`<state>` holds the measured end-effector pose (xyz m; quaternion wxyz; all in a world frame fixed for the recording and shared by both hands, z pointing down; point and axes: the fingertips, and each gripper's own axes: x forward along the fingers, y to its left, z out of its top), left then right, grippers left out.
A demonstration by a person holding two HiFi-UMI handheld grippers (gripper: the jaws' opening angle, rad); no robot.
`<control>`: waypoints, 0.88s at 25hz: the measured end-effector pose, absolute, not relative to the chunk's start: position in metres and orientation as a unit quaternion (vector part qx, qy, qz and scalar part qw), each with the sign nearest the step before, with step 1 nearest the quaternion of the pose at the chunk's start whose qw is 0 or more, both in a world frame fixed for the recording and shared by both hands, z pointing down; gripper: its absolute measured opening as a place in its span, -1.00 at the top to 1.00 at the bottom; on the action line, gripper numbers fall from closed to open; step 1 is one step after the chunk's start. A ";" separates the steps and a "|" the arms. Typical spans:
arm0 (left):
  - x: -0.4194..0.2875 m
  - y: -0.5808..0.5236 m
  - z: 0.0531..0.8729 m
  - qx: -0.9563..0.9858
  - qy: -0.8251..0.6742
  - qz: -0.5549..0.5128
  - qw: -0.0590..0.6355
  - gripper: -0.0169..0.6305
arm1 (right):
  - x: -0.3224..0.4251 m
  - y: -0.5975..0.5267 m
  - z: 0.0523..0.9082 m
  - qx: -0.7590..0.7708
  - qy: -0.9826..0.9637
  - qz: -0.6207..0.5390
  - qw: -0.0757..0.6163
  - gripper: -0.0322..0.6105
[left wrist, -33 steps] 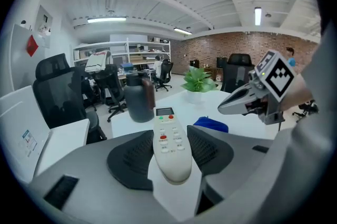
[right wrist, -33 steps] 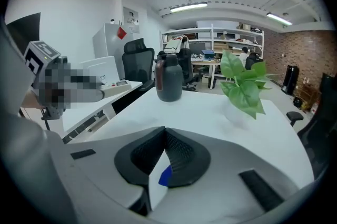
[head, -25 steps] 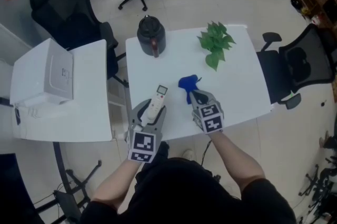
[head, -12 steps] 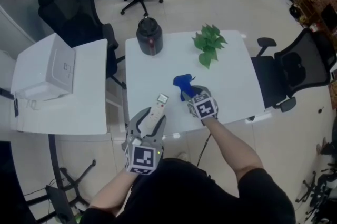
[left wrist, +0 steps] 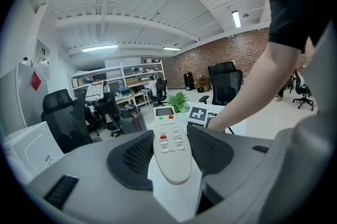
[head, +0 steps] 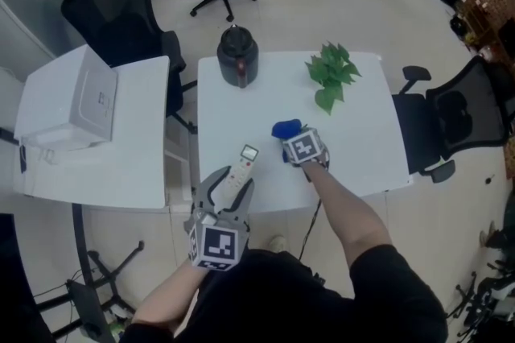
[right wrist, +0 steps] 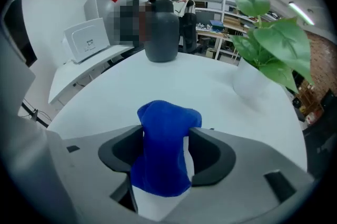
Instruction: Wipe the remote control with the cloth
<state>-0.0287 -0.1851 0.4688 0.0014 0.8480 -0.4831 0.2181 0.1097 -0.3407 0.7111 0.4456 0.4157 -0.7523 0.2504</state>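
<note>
A white remote control (head: 241,167) with coloured buttons sticks out over the front edge of the white table (head: 362,132). My left gripper (head: 232,182) is shut on its lower half, and both dark pads touch the remote control's (left wrist: 167,131) sides in the left gripper view (left wrist: 169,157). A blue cloth (head: 286,127) lies bunched on the table's middle. My right gripper (head: 291,142) stands over it. Its jaws are opening, and the cloth (right wrist: 164,139) stands upright between the pads (right wrist: 208,152) of the right gripper (right wrist: 166,157), loose on its right side.
A dark jug (head: 236,55) stands at the table's far left and a green potted plant (head: 331,72) at the far right. A white side table with a white box (head: 80,104) is on the left. Black office chairs (head: 451,120) stand around.
My right gripper has moved forward from the table's front edge toward the middle, with the cloth. The left gripper, with the remote control, has drawn back a little toward me.
</note>
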 end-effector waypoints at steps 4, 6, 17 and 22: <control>-0.032 -0.194 0.471 0.846 -0.485 0.220 0.008 0.31 | 0.095 -0.343 0.721 0.399 -0.766 0.291 0.411 0.05; -0.033 -0.196 0.475 0.847 -0.482 0.224 0.009 0.31 | 0.100 -0.343 0.721 0.409 -0.758 0.293 0.414 0.25; -0.017 -0.186 0.464 0.845 -0.486 0.222 -0.007 0.31 | 0.107 -0.306 0.629 0.426 -0.816 0.235 0.312 0.49; -0.005 -0.161 0.456 0.838 -0.497 0.222 -0.026 0.31 | 0.102 -0.241 0.548 0.395 -0.868 0.198 0.225 0.49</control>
